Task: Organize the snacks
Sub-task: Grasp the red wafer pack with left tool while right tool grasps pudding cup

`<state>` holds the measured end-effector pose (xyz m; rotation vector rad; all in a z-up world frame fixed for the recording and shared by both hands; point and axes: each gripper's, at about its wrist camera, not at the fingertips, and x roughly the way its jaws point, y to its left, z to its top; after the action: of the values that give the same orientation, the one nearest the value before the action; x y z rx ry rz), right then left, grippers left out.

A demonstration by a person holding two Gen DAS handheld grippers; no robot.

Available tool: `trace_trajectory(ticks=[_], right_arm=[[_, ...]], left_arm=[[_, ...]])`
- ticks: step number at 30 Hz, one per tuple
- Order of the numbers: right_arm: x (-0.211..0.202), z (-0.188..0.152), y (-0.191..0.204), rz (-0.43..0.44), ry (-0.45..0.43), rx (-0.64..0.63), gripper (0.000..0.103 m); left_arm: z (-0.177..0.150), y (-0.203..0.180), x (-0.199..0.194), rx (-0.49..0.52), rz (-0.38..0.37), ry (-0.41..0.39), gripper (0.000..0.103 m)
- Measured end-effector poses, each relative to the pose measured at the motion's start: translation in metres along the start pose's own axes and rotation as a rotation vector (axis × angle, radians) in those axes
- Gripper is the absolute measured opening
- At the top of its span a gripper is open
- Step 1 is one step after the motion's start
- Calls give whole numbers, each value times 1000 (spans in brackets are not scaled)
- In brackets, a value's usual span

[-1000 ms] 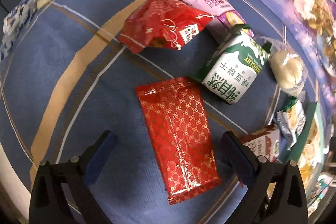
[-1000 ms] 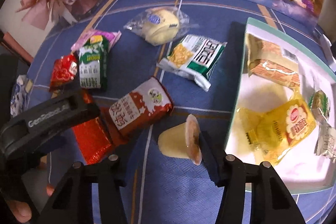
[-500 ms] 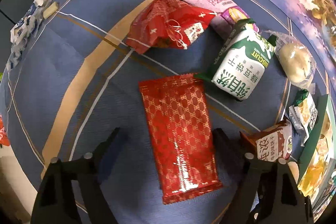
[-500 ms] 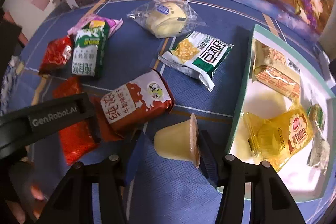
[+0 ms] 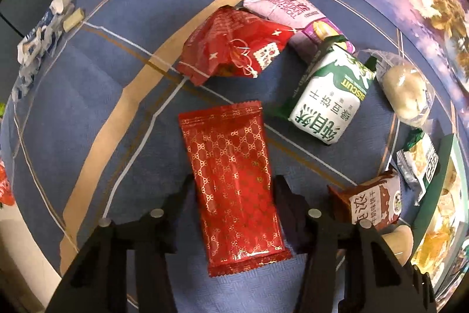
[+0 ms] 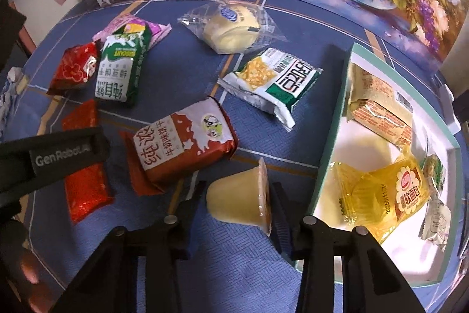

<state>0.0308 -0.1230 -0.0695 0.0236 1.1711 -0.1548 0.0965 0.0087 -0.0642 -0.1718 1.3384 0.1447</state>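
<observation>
Blue tablecloth (image 5: 88,107): left jaws closing onto red packet (image 5: 234,178); right jaws grip pudding cup (image 6: 240,198).

In the right wrist view, the left gripper's black body (image 6: 55,154) covers the middle of the red patterned packet (image 6: 85,189) at nine o'clock. The white tray (image 6: 337,137) runs off the edge at four o'clock, and a small wrapper (image 6: 436,222) there is too blurred to read. In the left wrist view, the jelly cup (image 5: 400,239) at four o'clock shows only partly behind the gripper's finger.
</observation>
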Motion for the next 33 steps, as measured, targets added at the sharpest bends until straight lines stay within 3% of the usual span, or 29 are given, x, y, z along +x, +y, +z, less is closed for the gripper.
trace_trajectory(ticks=[12, 20, 33], right_arm=[[-19, 10, -19, 45, -37, 32, 40], [-55, 23, -32, 131, -128, 87, 40], [-71, 25, -36, 126, -178, 104, 40]], left_arm=[[7, 13, -20, -33, -53, -11, 48], [14, 19, -54, -49, -104, -66, 48], [6, 4, -97, 0, -150, -172, 48]])
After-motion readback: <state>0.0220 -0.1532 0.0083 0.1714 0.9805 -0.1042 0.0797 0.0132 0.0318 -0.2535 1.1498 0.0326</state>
